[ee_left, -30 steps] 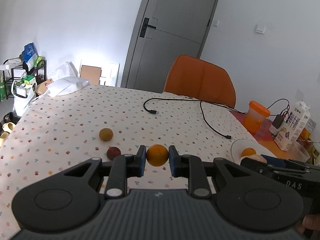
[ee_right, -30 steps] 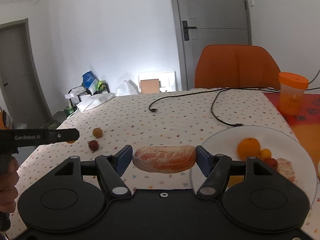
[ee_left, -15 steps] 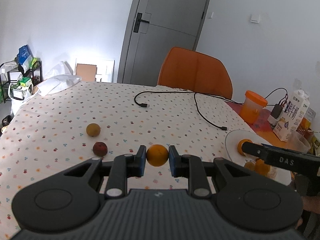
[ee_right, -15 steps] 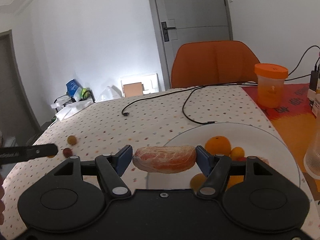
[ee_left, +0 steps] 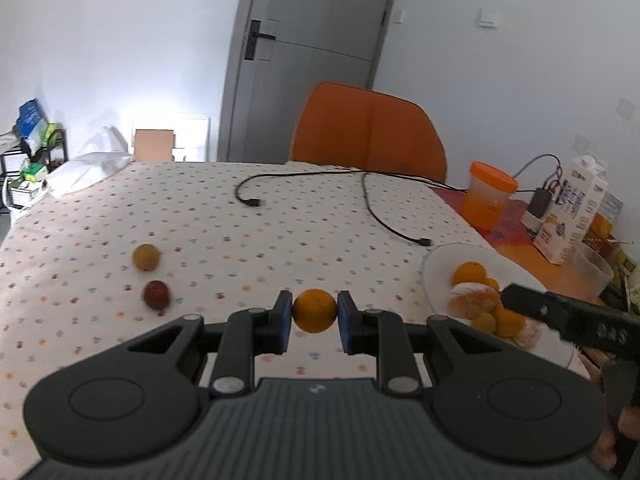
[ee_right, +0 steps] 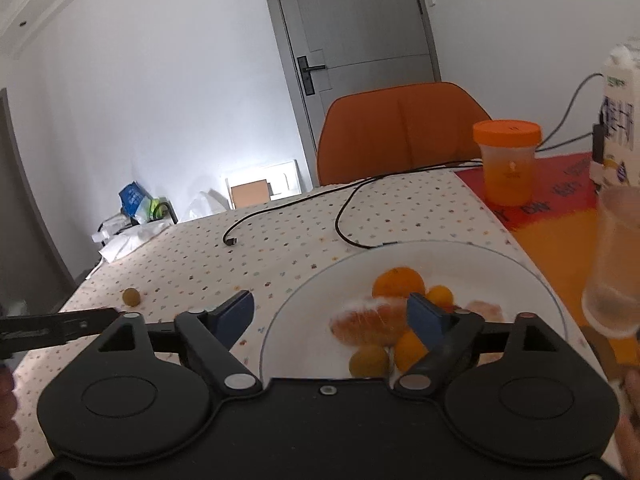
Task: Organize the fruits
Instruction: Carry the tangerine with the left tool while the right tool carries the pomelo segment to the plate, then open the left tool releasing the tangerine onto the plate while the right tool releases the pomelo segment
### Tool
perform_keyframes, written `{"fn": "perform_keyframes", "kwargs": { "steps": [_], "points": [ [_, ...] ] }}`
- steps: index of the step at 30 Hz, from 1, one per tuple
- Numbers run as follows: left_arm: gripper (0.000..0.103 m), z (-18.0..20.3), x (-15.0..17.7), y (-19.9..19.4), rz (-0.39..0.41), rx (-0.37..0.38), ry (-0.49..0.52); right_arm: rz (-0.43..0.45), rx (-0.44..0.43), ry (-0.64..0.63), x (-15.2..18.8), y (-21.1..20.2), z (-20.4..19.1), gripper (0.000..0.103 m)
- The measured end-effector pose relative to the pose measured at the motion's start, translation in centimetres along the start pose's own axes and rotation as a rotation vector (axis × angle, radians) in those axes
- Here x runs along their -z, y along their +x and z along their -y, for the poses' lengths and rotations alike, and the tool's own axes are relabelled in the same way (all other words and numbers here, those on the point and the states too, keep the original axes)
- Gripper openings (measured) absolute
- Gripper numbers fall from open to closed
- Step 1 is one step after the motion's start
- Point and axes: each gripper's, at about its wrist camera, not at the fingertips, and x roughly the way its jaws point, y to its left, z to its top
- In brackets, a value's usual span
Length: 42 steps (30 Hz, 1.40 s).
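Observation:
My left gripper is shut on a small orange above the dotted tablecloth. A yellow fruit and a dark red fruit lie on the cloth to its left. My right gripper is open over the white plate. The peeled pink-orange fruit lies on the plate between the open jaws, beside an orange and several small yellow-orange fruits. The plate also shows in the left wrist view.
A black cable crosses the table. An orange-lidded jar, a milk carton and a clear plastic cup stand right of the plate. An orange chair is behind the table.
My right gripper moved right over the plate, opened and let go of the peeled fruit, which now lies on the plate. My left gripper shifted right with the orange still in it.

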Motion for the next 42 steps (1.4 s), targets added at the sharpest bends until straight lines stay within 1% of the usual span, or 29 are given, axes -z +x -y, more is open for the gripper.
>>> {"fn": "perform_keyframes", "kwargs": {
  "steps": [3, 7, 12, 20, 29, 32, 34, 42],
  "points": [
    [0.022, 1.4, 0.1, 0.5, -0.007, 0.028, 0.023, -0.003, -0.013, 0.003, 0.6, -1.1, 0.3, 0.094],
    [0.022, 3.1, 0.4, 1.2, -0.020, 0.061, 0.039, 0.001, -0.010, 0.017, 0.8, -2.6, 1.2, 0.094],
    [0.022, 5.0, 0.6, 1.9, -0.028, 0.095, 0.061, 0.003, -0.004, 0.006, 1.1, -3.7, 1.8, 0.094],
    [0.022, 7.8, 0.7, 3.1, -0.044, 0.142, 0.082, -0.004, 0.011, 0.027, 1.7, -4.4, 3.1, 0.094],
    [0.022, 9.0, 0.9, 4.1, -0.065, 0.177, 0.083, -0.014, 0.027, 0.049, 2.3, -4.3, 4.2, 0.094],
    [0.023, 9.2, 0.8, 4.2, -0.067, 0.184, 0.076, -0.022, 0.038, 0.045, 2.3, -4.1, 4.2, 0.094],
    [0.025, 9.0, 0.7, 4.0, -0.060, 0.184, 0.069, -0.022, 0.043, 0.046, 2.3, -4.0, 4.4, 0.094],
    [0.027, 7.3, 0.1, 3.1, -0.048, 0.125, 0.052, -0.012, 0.023, 0.056, 2.3, -3.9, 4.2, 0.094]
  ]
}}
